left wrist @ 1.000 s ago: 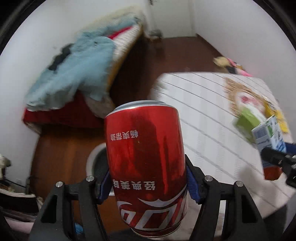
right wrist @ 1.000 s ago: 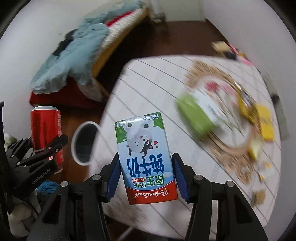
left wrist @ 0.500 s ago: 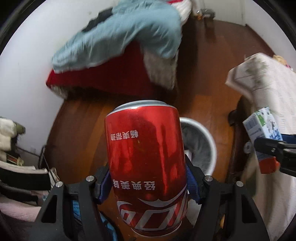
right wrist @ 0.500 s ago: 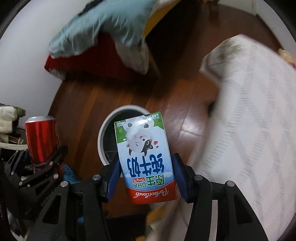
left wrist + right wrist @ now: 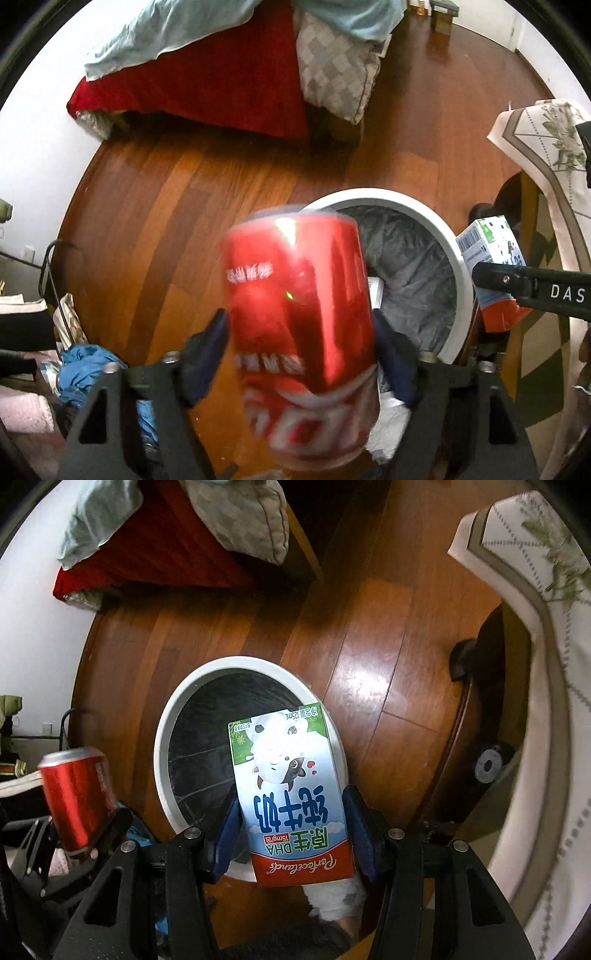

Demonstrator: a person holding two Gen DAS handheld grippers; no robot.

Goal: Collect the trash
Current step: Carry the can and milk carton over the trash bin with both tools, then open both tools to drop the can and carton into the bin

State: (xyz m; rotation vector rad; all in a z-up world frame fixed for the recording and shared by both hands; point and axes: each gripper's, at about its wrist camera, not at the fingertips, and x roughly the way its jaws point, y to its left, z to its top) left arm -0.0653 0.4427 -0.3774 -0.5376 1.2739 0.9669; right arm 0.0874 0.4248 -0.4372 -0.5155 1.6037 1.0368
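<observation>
Both grippers: left (image 5: 299,354) spread around blurred can (image 5: 299,332) (right view: upright); right (image 5: 291,830) clamps carton (image 5: 291,797).

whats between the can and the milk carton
The white-rimmed bin, its open mouth, sits between the can and milk carton; this shows in the left wrist view.

Lower centre: the right gripper (image 5: 291,834) is clamping a milk carton (image 5: 291,801) between its blue pads (image 5: 356,830) — the carton is sitting upside down, its print inverted. Behind it, a white-rimmed trash bin (image 5: 162,746) with a dark liner is standing on the wooden floor (image 5: 369,627). Lower left: the left gripper (image 5: 70,853) is holding a red soda can (image 5: 75,797), slightly blurred, beside the bin. Right edge: a pale tablecloth (image 5: 546,738) is hanging down. Upper left: red and grey bedding (image 5: 207,524) is draping toward the floor.
</observation>
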